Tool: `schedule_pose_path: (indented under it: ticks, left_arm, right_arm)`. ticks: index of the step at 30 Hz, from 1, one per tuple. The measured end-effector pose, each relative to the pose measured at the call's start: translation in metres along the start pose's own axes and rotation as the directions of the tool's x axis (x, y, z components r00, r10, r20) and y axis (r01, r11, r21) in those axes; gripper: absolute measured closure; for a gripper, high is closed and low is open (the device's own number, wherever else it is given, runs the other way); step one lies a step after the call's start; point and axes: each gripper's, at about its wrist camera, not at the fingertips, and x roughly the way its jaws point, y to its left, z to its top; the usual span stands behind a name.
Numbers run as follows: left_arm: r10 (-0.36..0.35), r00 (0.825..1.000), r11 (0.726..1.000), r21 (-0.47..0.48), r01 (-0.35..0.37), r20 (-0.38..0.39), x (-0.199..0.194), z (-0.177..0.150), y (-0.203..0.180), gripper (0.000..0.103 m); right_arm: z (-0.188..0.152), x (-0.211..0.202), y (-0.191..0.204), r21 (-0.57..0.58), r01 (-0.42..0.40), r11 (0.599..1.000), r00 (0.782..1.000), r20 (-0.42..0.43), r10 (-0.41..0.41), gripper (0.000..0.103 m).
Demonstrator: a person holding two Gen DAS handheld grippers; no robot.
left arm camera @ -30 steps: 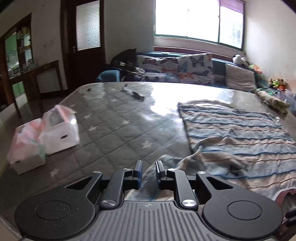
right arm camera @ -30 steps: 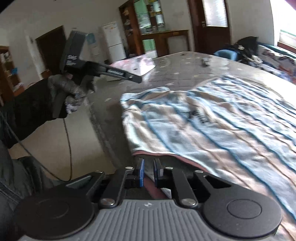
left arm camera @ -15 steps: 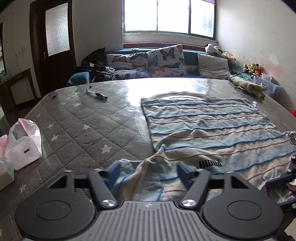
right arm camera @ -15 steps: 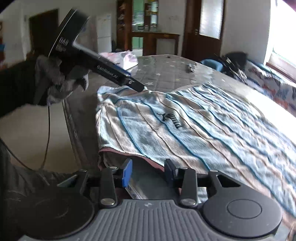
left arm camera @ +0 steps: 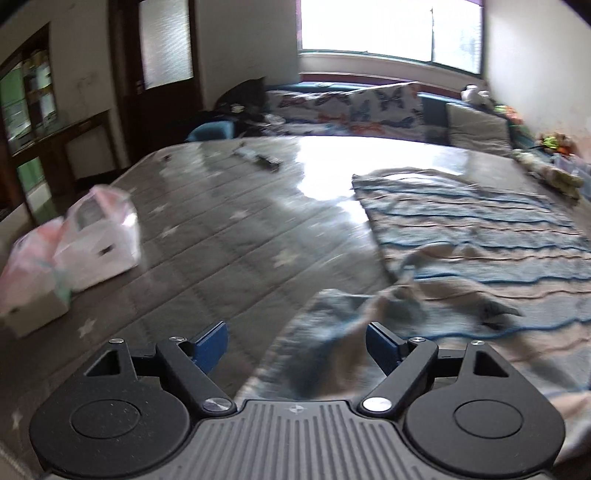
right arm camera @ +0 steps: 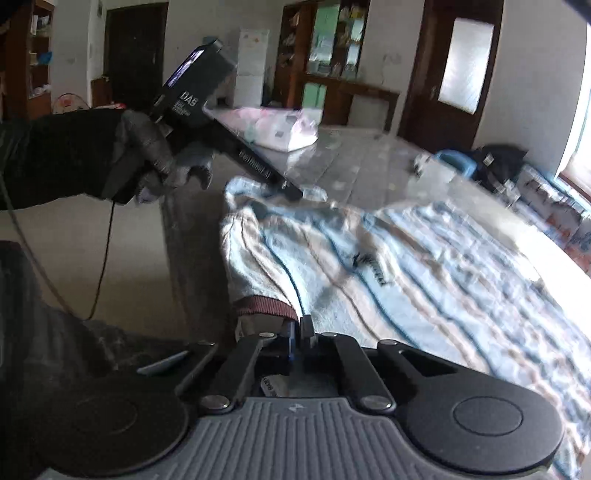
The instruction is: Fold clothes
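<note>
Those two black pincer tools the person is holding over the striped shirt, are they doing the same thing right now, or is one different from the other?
The left gripper has its blue-padded fingers spread wide, with a rumpled bit of the striped shirt lying loose between them. The right gripper is pinched shut on the shirt's dark red ribbed edge. So the left holds nothing while the right holds cloth. Both are the same black design and sit at the shirt's near end.

We see a bright window (left arm camera: 391, 29) ahead in pale walls, daylight glaring off the grey star-quilted surface (left arm camera: 221, 236). A butterfly-cushioned sofa (left arm camera: 354, 110) sits beneath; a dark door (left arm camera: 162, 48) and wooden cabinet (right arm camera: 325, 51) stand left.
</note>
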Motion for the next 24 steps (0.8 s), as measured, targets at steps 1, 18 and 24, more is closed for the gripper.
schedule_pose_path:
  ticks: [1,18,24]
  left_arm:
    - [0.013,1.000,1.000,-0.015,-0.013,-0.007,0.001,-0.002,0.004,0.019]
    - [-0.054,0.997,0.961,-0.276,0.037,-0.056,-0.041,-0.033,0.040,0.035]
    - [-0.077,0.996,0.956,-0.287,0.061,-0.047,-0.040,-0.032,0.035,0.066]
  right_arm:
    - [-0.002,0.002,0.000,-0.002,-0.007,1.000,1.000,-0.013,0.007,0.101]
    - [0.010,-0.018,-0.026,0.148,-0.045,0.988,0.999,0.024,0.041,0.085]
    - [0.024,0.011,-0.021,0.150,-0.057,0.987,0.998,0.021,0.055,0.085]
